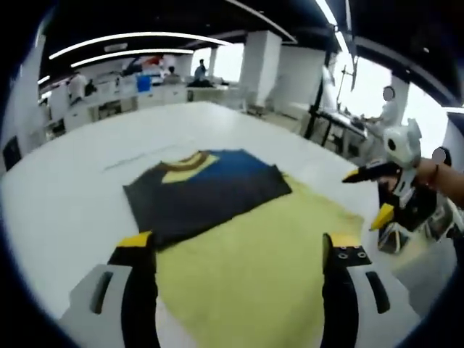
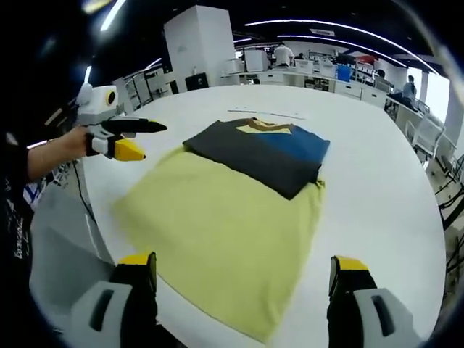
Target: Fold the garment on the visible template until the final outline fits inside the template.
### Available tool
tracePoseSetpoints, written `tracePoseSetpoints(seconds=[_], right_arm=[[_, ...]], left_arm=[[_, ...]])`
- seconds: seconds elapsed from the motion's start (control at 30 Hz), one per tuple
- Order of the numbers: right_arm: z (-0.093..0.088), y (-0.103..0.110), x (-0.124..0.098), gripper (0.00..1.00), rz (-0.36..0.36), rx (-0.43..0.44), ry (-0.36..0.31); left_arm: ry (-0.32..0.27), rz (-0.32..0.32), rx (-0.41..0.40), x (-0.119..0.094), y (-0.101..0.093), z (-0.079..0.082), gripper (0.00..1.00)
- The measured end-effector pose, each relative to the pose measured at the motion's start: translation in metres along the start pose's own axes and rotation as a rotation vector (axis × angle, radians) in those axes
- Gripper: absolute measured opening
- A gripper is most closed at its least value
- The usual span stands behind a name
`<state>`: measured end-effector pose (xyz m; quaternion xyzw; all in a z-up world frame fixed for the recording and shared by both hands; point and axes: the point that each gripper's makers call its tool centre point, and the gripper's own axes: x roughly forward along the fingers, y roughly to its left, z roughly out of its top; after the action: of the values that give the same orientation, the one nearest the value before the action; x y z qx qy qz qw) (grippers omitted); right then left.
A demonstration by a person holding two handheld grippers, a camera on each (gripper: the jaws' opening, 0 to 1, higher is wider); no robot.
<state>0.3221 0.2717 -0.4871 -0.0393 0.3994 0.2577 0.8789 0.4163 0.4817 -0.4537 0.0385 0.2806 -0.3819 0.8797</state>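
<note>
On the white table (image 1: pixel 65 188) I'm seeing the garment (image 1: pixel 206 192) lying flat, folded into a dark rectangle with a blue panel and a yellow collar showing at its far end. It's sitting on the far part of the yellow template (image 1: pixel 268 268), overlapping the template's far edge. In the left gripper view its dark near corner is sticking out past the template's left edge onto bare table. The rest of the template is lying uncovered between the garment and my jaws.

I'm holding the left gripper (image 1: pixel 239 250) above the near edge of the template, jaws spread wide, yellow tips apart, nothing between them. In the right gripper view it's coming in from the left (image 2: pixel 134 138), held in a hand (image 2: pixel 65 145), hovering beside the template's left side, apart from the cloth.

I'm holding the right gripper (image 2: pixel 243 268) the same way: jaws wide, gripping nothing, template corner lying between them below. In the left gripper view it's showing at the right (image 1: pixel 373 192), off the template's right edge, jaws parted.

No containers are showing on the table near the work; the only thing sitting on anything is the garment on the template. A thin line is marking the table (image 2: pixel 268 113) beyond the collar. Benches and people are standing in the background, too blurred to detail.
</note>
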Motion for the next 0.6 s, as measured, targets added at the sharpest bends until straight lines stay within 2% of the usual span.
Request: tracePoseSetpoints(seconds=[0.2,0.37,0.6], right_arm=[[-0.007,0.0,-0.001,0.98,-0.008,0.02,0.004],[-0.018,0.0,-0.002,0.95,-0.019,0.021,0.025],[-0.035,-0.003,0.0,0.81,-0.046,0.02,0.073]], left_arm=[[0.044,0.044,0.035,-0.024,0.011,-0.027,0.83],[0.044,0.08,0.009,-0.041,0.022,-0.043,0.78],[0.047,0.104,-0.047,-0.056,0.025,-0.063,0.67]])
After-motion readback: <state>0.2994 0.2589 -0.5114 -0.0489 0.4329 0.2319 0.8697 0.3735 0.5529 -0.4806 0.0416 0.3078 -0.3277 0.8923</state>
